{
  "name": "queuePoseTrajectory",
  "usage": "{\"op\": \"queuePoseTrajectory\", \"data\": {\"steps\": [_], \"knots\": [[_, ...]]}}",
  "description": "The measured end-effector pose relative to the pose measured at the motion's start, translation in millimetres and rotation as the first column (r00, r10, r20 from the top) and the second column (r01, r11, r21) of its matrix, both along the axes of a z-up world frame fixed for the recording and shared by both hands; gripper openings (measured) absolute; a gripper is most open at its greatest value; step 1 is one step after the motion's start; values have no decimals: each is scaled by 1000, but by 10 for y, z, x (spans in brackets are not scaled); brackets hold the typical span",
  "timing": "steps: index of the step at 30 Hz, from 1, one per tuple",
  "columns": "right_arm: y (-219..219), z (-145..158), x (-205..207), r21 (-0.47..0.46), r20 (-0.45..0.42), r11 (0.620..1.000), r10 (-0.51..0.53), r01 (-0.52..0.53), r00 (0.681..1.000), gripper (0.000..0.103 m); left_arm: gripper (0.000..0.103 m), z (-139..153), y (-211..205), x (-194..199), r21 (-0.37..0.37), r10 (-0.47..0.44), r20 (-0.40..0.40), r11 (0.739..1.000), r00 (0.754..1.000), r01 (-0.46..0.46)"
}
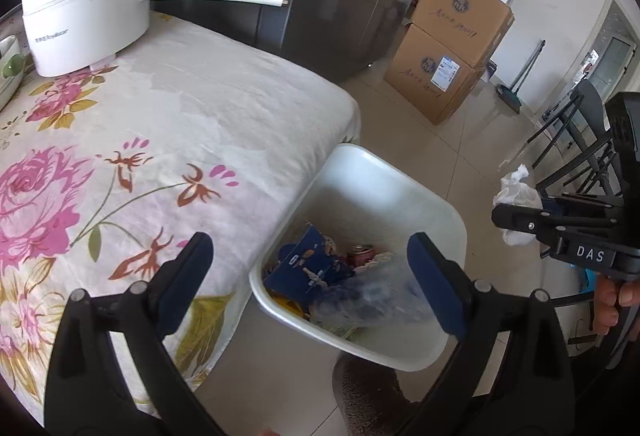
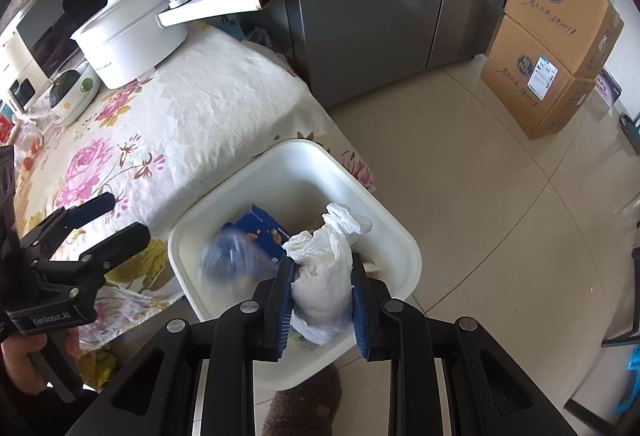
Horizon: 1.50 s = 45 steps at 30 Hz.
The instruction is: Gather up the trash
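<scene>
My right tool (image 2: 322,300) clamps crumpled white tissue (image 2: 324,276) over the white bin (image 2: 404,236); left tool (image 1: 312,260) gapes wide, empty, a blurred bottle (image 2: 228,260) in the bin beside the table (image 1: 200,108).

bin (image 2: 394,236) white | tissue wad (image 2: 324,276) white | tablecloth (image 1: 200,116) pink-floral cream | pot (image 1: 88,4) white

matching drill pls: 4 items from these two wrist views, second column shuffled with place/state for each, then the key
Items:
1. left hand-held gripper
2. right hand-held gripper
3. red can
4. white pot

Place/state:
A. standing on the floral tablecloth
B. jaws wide open, nothing between them
C. lying inside the white bin
D. clamped on a crumpled white tissue wad above the bin

Pairs: 1-B, 2-D, 3-C, 4-A
</scene>
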State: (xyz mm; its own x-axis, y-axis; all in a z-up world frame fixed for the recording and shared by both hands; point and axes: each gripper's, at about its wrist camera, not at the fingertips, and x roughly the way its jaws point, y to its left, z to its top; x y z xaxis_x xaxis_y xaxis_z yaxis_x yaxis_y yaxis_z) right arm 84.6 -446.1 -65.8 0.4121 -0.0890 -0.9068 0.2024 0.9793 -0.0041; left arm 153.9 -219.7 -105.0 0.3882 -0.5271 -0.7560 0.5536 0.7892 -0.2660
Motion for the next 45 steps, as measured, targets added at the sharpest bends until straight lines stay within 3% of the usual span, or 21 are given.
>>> {"op": "queuePoseTrajectory", "data": {"steps": [6, 7, 8, 9, 16, 22, 25, 30, 36, 39, 45], "knots": [[48, 7, 34, 17, 4, 1000, -3, 3, 1000, 32, 101, 163, 187, -199, 41, 43, 25, 998, 999, -44], [46, 16, 45, 33, 7, 999, -10, 10, 1000, 39, 101, 187, 228, -222, 46, 50, 30, 998, 998, -51], [38, 28, 52, 46, 8, 999, -23, 22, 1000, 65, 101, 209, 257, -239, 56, 59, 34, 997, 998, -61], [35, 62, 40, 53, 23, 998, -43, 41, 999, 82, 101, 223, 291, -250, 68, 70, 37, 995, 997, -72], [142, 247, -53, 100, 82, 994, -56, 48, 995, 83, 102, 340, 554, -439, 102, 126, 32, 986, 992, -129], [385, 452, -266, 113, 149, 993, -53, 36, 987, 84, 102, 538, 785, -731, 112, 195, 101, 972, 976, -206], [548, 582, -434, 76, 194, 997, -37, 22, 980, 86, 102, 639, 905, -880, 111, 236, 131, 962, 963, -251], [882, 774, -758, -21, 263, 1000, 5, 0, 965, 89, 102, 833, 1096, -1185, 87, 316, 195, 938, 929, -337], [1332, 917, -1187, -114, 365, 993, 73, -33, 928, 94, 102, 986, 1287, -1533, 108, 383, 291, 897, 877, -428], [1523, 957, -1373, -167, 420, 986, 90, -20, 903, 103, 102, 1048, 1381, -1688, 100, 401, 329, 885, 855, -454], [1767, 1003, -1543, -190, 475, 981, 135, -48, 869, 103, 102, 1158, 1586, -1910, 48, 453, 385, 860, 804, -508]]}}
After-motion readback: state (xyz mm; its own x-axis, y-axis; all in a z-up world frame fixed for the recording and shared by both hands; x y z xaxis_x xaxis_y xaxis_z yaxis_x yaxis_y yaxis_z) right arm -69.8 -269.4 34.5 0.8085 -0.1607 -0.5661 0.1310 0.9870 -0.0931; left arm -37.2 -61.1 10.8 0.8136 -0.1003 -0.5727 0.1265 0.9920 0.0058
